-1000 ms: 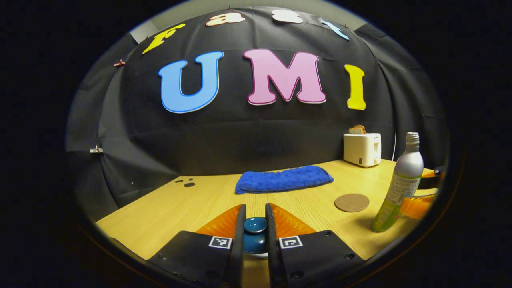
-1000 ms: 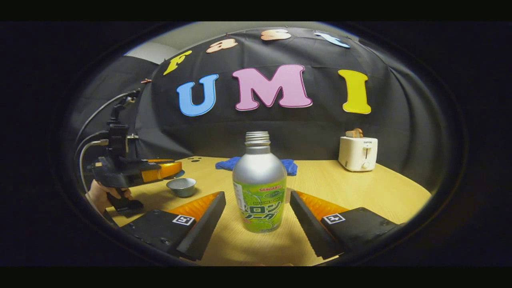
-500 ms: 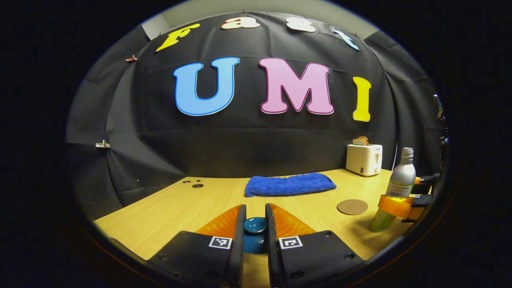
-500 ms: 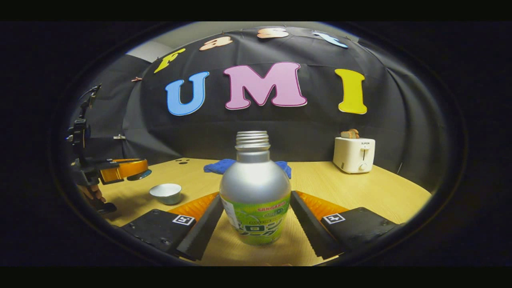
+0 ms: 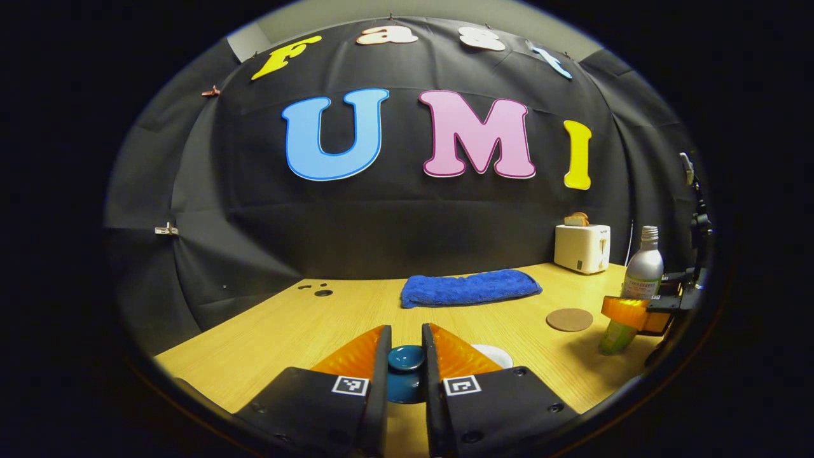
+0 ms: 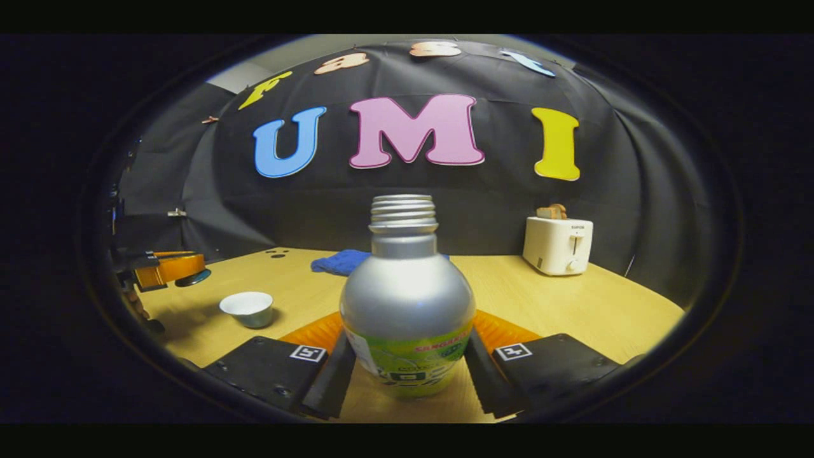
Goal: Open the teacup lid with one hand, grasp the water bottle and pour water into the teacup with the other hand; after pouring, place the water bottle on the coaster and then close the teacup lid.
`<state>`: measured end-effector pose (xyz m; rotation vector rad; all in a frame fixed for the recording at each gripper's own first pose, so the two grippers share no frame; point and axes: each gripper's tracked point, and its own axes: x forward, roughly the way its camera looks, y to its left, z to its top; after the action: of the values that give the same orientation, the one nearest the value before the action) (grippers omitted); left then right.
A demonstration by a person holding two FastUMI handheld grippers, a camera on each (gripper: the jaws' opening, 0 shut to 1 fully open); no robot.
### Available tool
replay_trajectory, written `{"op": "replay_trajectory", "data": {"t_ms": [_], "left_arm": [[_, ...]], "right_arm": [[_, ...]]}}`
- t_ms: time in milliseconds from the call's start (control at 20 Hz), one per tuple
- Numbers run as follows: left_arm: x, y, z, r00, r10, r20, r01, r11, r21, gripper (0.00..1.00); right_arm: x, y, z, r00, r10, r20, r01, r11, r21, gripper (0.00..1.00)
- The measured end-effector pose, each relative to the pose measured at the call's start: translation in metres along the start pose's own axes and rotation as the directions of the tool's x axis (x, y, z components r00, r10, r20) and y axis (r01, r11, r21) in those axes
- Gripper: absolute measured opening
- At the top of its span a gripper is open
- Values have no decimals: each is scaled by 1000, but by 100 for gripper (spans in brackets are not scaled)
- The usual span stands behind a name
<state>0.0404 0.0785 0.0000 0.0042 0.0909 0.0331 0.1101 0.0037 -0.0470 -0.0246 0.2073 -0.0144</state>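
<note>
1. Right gripper view has the water bottle upright on the table, capless, with the right gripper pinching its lower body, one finger pressed on each side.
2. Left gripper view shows the left gripper clamped on the knob of the teacup lid, held off the cup and above the table.
3. The open teacup sits on the table to the left of the bottle in the right gripper view; a slice of its white rim peeks past the left gripper's right finger in the left gripper view.
4. The coaster lies bare on the table, just left of the bottle and nearer the blue towel at the far side.
5. A toaster stands at the far right, clear of the work.
6. Step in hand, as I judge it: the lid is off and the bottle is gripped, so pouring comes next.
7. That move calls for lifting the bottle, carrying it left over the cup, and tilting its mouth slowly above the rim while the lid is kept aside.
</note>
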Motion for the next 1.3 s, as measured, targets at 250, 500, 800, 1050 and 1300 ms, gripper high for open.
{"op": "replay_trajectory", "data": {"t_ms": [250, 500, 800, 1050, 1300], "left_arm": [[-1, 11, 0, 1000, 11, 10, -11, 1000, -10, 27], [-6, 23, 0, 1000, 17, 21, -17, 1000, -20, 29], [-14, 53, 3, 998, 53, 36, -53, 999, -14, 29], [-19, 76, 0, 996, 80, 38, -80, 997, -11, 29], [-25, 89, 1, 994, 96, 47, -96, 995, -4, 29]], "right_arm": [[9, 5, 15, 1000, 3, -3, -4, 989, -148, 79], [34, 38, 27, 998, 55, -20, -58, 895, -443, 79], [63, 59, 23, 998, 60, -21, -57, 694, -718, 79], [81, 75, 15, 998, 69, -14, -47, 509, -860, 75], [81, 77, 7, 997, 72, -16, -42, 373, -927, 78]]}}
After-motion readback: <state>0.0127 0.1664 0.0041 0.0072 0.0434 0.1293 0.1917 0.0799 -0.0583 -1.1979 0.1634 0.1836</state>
